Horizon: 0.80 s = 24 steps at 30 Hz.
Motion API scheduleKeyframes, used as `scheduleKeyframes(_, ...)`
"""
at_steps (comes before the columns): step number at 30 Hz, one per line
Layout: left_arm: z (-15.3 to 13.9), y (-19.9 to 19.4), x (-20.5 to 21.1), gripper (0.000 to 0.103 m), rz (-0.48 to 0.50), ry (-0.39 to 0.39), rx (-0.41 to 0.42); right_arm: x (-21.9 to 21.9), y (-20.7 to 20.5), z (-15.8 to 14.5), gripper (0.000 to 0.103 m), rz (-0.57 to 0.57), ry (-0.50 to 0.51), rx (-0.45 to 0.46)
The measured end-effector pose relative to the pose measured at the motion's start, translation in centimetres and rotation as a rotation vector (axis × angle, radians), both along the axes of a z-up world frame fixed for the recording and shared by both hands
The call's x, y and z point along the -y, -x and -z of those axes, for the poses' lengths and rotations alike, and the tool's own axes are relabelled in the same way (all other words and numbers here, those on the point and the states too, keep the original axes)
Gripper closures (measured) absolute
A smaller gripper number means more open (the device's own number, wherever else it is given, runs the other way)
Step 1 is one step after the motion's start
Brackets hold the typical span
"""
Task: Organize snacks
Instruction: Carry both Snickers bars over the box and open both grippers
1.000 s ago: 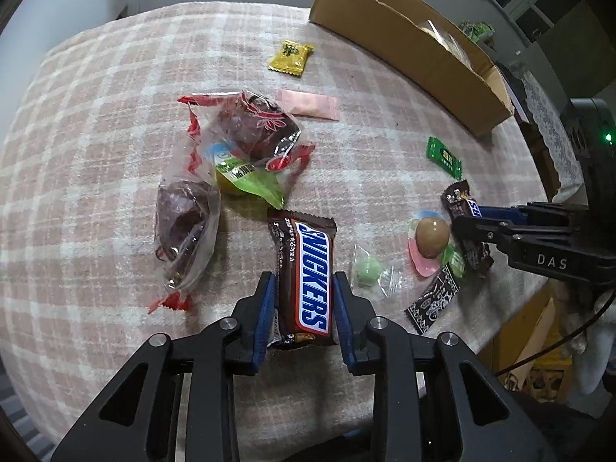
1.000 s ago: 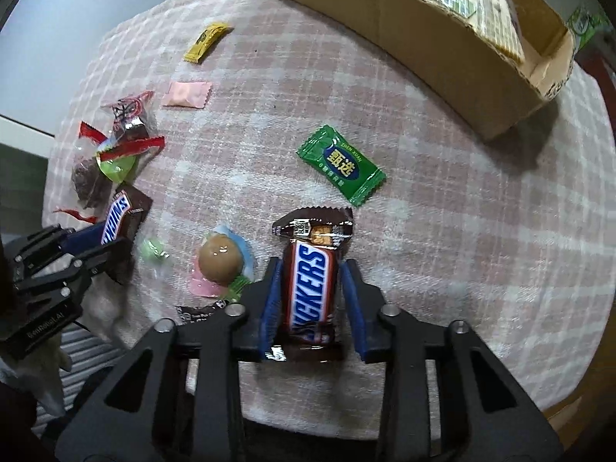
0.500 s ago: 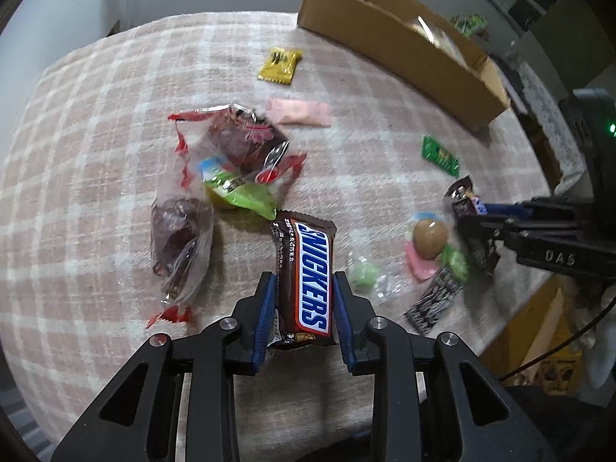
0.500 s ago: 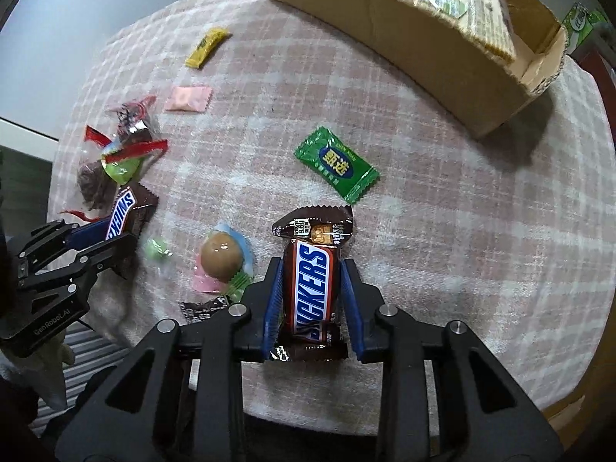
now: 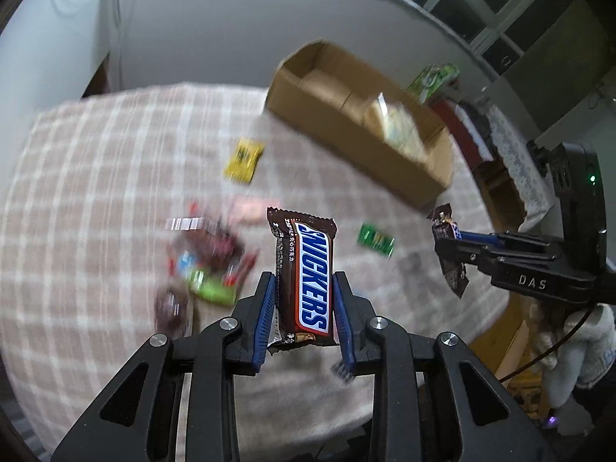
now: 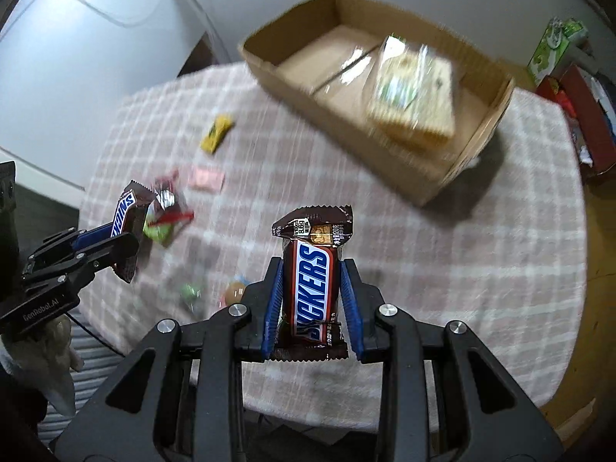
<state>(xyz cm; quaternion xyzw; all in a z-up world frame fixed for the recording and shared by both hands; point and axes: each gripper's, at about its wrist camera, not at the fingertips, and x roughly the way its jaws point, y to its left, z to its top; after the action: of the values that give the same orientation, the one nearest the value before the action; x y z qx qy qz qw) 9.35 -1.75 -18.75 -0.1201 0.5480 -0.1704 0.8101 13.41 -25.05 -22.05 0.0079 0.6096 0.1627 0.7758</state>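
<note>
My left gripper (image 5: pixel 304 288) is shut on a Snickers bar (image 5: pixel 306 269) and holds it in the air above the checked table (image 5: pixel 96 177). My right gripper (image 6: pixel 312 273) is shut on a second Snickers bar (image 6: pixel 312 285), also lifted off the table. Each gripper shows in the other's view: the right gripper (image 5: pixel 448 242) at the right edge, the left gripper (image 6: pixel 127 231) at the left. An open cardboard box (image 5: pixel 369 142) stands at the far right of the table; it also shows in the right wrist view (image 6: pixel 346 123), holding a clear pack of crackers (image 6: pixel 415 88).
Loose snacks lie on the table: a yellow packet (image 5: pixel 243 158), a pink packet (image 6: pixel 208 179), a green packet (image 5: pixel 375 239), a pile of red and green wrapped sweets (image 5: pixel 210 261), a brown egg-shaped sweet (image 6: pixel 235 292). A green carton (image 6: pixel 554 46) stands beyond the box.
Both grippers have lifted their Snickers bars off the table and tilted up, so the box's inside and the far wall now show. The view is blurred by motion.
</note>
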Motion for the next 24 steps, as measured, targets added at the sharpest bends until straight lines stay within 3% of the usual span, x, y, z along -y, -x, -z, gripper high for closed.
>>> scheduleKeyframes(13, -2.7, -7.9, 3.2, 0.075, 0.057, 0.004, 0.095, 2.4, -6.4, -3.1, 0.072, 0.078, 0.001, 0.101)
scheduleKeyframes(24, -2.1, -13.6, 5.9, 0.075, 0.091, -0.011, 0.102, 1.2, -11.0, -1.7, 0.072, 0.064, 0.020, 0.099)
